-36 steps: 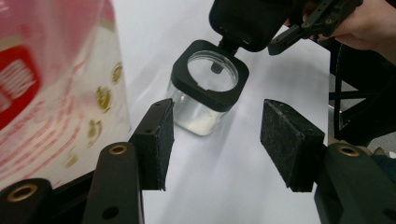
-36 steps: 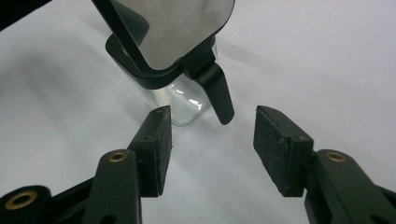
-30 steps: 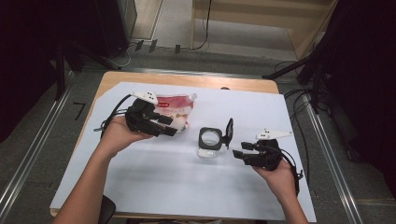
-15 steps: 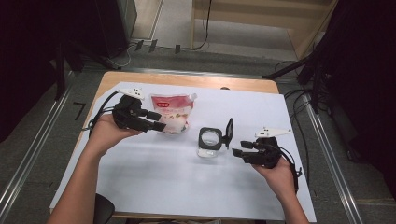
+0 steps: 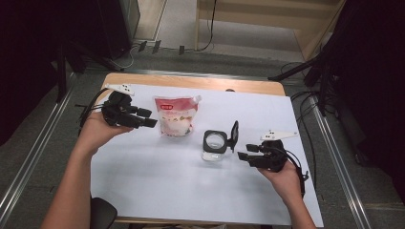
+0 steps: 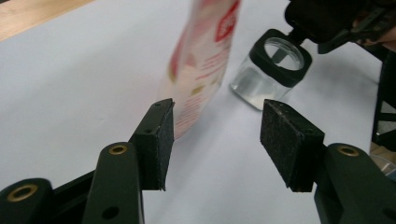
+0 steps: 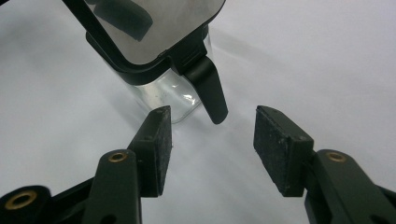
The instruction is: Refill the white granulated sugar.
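Left gripper [image 5: 143, 118] back, pouch [image 6: 205, 60] top cropped

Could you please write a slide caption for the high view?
Open left claw beside standing pouch; open right claw beside clear jar, lid flipped up.

Black tongs [image 5: 149, 118] with brass screws, grey foam pads [image 6: 167, 125].

Overhead; gripper views close (jar [image 5: 214, 145] shared).
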Tool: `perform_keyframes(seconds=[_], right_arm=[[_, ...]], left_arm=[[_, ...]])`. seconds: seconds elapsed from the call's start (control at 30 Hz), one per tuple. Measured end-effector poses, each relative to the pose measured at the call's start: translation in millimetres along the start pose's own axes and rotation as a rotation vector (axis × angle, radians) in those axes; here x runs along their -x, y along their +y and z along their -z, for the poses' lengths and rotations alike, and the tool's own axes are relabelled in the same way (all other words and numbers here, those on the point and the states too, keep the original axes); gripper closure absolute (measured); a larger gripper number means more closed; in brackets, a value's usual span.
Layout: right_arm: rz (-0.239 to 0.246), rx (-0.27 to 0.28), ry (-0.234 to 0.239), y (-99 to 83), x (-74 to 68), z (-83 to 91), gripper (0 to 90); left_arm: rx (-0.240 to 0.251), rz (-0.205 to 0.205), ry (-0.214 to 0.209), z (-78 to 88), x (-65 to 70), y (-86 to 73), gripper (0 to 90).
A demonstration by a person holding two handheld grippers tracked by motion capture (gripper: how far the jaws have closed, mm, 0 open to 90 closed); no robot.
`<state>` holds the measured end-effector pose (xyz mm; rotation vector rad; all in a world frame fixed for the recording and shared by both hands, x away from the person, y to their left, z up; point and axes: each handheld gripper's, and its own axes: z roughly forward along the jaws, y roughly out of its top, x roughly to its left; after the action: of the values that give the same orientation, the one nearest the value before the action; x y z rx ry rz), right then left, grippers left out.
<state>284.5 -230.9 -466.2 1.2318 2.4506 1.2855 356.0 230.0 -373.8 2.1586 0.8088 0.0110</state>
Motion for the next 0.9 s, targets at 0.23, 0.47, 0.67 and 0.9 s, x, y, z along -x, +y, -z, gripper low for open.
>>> perform_keyframes(seconds=[0.23, 0.47, 0.67, 0.9], right_arm=[[-0.003, -0.005, -0.001, -1.2, -1.9, -1.0, 47.2], [-0.003, -0.010, -0.005, -4.6, -5.5, -0.7, 47.1], [0.002, -0.013, -0.009, -9.2, -8.6, 1.4, 47.1], [0.004, -0.014, 0.006, -12.0, -12.3, 1.0, 49.7]], left_arm=[[0.013, -0.010, -0.005, -11.3, -5.9, 12.6, 44.8], [0.013, -0.023, 0.001, -28.1, -5.9, 23.2, 47.8], [0.019, 0.008, -0.023, -39.3, -9.5, 27.4, 49.1], [0.035, -0.043, 0.005, -47.5, -7.6, 31.8, 59.8]])
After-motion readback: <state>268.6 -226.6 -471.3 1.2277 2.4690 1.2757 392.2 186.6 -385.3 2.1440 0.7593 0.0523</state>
